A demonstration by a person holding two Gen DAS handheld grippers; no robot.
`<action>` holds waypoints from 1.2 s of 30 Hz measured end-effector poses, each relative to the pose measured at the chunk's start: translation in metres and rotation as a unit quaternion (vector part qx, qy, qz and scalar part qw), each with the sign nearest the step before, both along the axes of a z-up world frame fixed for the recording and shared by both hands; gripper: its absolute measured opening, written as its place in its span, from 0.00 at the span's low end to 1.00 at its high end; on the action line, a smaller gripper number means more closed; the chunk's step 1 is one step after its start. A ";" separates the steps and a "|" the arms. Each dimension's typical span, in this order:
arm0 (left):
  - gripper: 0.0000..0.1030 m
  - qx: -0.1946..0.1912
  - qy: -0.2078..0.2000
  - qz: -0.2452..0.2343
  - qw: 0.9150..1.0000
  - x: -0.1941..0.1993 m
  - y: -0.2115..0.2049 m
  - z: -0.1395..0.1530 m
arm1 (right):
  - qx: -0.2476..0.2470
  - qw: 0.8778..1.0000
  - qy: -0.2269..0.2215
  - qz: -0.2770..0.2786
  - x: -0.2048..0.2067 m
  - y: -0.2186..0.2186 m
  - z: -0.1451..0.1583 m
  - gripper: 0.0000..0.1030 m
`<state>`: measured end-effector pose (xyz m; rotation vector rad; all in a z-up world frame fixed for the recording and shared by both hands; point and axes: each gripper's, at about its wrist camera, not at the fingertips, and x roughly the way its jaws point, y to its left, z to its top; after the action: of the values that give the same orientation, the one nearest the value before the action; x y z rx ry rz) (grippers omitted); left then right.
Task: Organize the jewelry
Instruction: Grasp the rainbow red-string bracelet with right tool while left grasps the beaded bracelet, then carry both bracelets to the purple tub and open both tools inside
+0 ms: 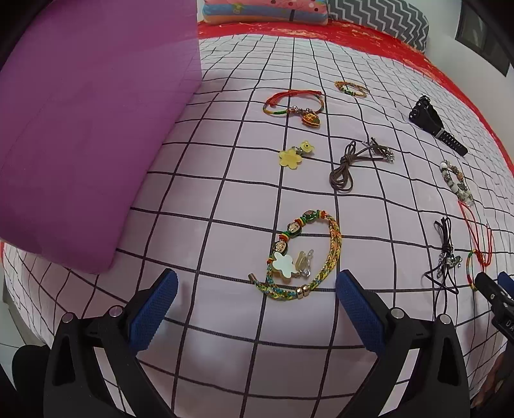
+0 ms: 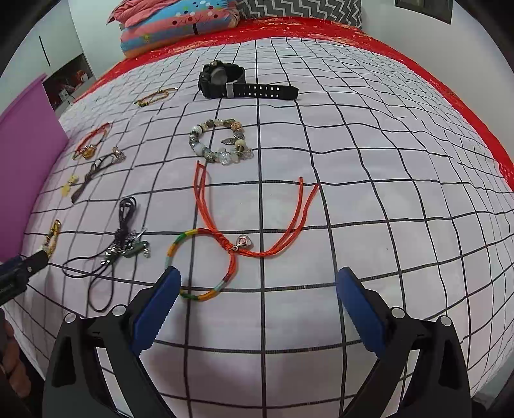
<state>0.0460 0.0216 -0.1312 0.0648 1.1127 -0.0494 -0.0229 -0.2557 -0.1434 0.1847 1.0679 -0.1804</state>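
Note:
Jewelry lies spread on a white checked bedsheet (image 1: 225, 337). My left gripper (image 1: 257, 289) is open and empty, just short of a braided multicolour bracelet with doll beads (image 1: 334, 247) and a white flower charm (image 1: 284, 265). My right gripper (image 2: 257, 286) is open and empty; its left finger (image 2: 160, 305) touches the loop of an orange cord bracelet with a small heart charm (image 2: 225, 247). A bead bracelet (image 2: 221, 141), a black watch (image 2: 231, 80) and a black cord necklace (image 2: 122, 247) lie beyond.
A purple box (image 1: 90, 128) stands at the left of the bed. A yellow flower charm (image 1: 290, 157), a brown cord (image 1: 343, 170), a red charm bracelet (image 1: 295, 106) and a thin woven bracelet (image 1: 350, 88) lie farther out. Pillows (image 2: 180, 22) lie at the head.

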 end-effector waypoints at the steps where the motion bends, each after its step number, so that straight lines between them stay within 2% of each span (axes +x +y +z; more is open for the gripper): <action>1: 0.94 -0.002 0.002 0.001 1.000 0.001 0.000 -0.001 | -0.009 1.000 0.000 0.002 0.001 0.001 -0.001 0.91; 6: 0.93 -0.012 0.013 0.003 1.000 0.008 -0.001 -0.009 | -0.032 0.999 0.001 0.008 0.007 0.004 -0.004 0.91; 10: 0.92 -0.006 0.012 0.001 1.000 0.009 -0.004 -0.012 | -0.045 0.999 0.001 0.011 0.009 0.008 -0.006 0.90; 14: 0.80 -0.011 0.007 -0.009 1.000 0.008 -0.009 -0.012 | -0.047 0.999 -0.003 0.018 0.010 0.010 -0.007 0.85; 18: 0.58 -0.021 0.007 -0.028 0.999 0.006 -0.016 -0.008 | -0.043 0.998 -0.010 0.037 0.011 0.017 -0.004 0.58; 20: 0.46 -0.028 0.006 -0.039 0.999 0.003 -0.019 -0.006 | -0.044 0.998 -0.011 0.045 0.011 0.022 -0.003 0.48; 21: 0.32 -0.030 0.005 -0.042 0.999 0.002 -0.021 -0.006 | -0.042 0.998 -0.012 0.052 0.011 0.024 -0.002 0.37; 22: 0.20 -0.033 0.006 -0.044 0.998 0.002 -0.021 -0.005 | -0.041 0.998 -0.013 0.054 0.010 0.025 -0.002 0.20; 23: 0.20 -0.037 0.009 -0.044 0.998 0.002 -0.021 -0.004 | -0.041 0.997 -0.012 0.057 0.010 0.027 -0.001 0.13; 25: 0.19 -0.043 0.012 -0.043 0.998 0.002 -0.019 -0.003 | -0.036 0.998 -0.011 0.059 0.010 0.028 0.000 0.10; 29: 0.19 -0.048 0.011 -0.041 0.998 0.000 -0.015 0.002 | -0.010 0.998 -0.019 0.057 0.007 0.024 0.007 0.10; 36: 0.19 -0.055 -0.003 -0.045 0.997 -0.008 -0.011 0.028 | 0.016 0.998 -0.038 0.053 -0.002 0.019 0.031 0.10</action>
<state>0.0379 0.0104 -0.1030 0.0153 1.0984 -0.1902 -0.0249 -0.2369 -0.1121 0.1625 1.0025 -0.0604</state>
